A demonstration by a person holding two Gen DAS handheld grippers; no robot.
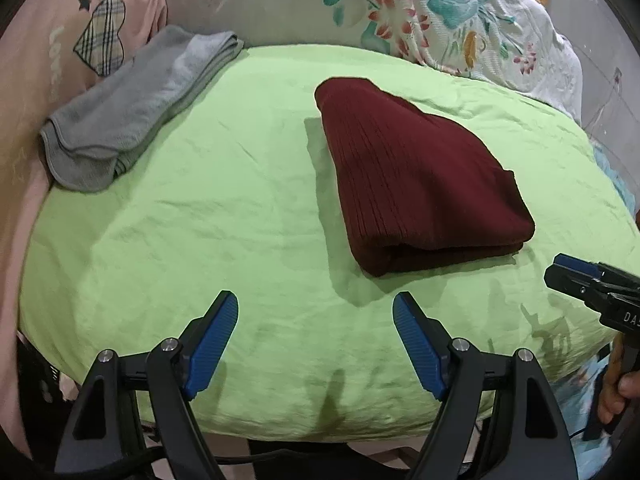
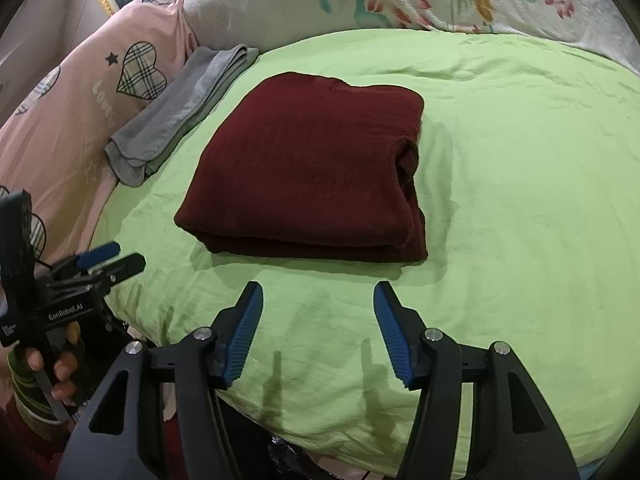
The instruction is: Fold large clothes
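Observation:
A dark red knit garment (image 1: 416,176) lies folded into a thick rectangle on the light green sheet (image 1: 208,216); it also shows in the right wrist view (image 2: 308,168). My left gripper (image 1: 316,312) is open and empty, hovering over the sheet in front of the garment. My right gripper (image 2: 318,300) is open and empty, just in front of the garment's near edge. The right gripper also shows at the right edge of the left wrist view (image 1: 568,272), and the left gripper at the left of the right wrist view (image 2: 116,258).
A folded grey garment (image 1: 132,108) lies at the sheet's far left, next to a pink bedding piece with plaid hearts (image 1: 60,40). A floral quilt (image 1: 440,16) is piled behind. The green sheet's front edge (image 2: 320,432) drops off near me.

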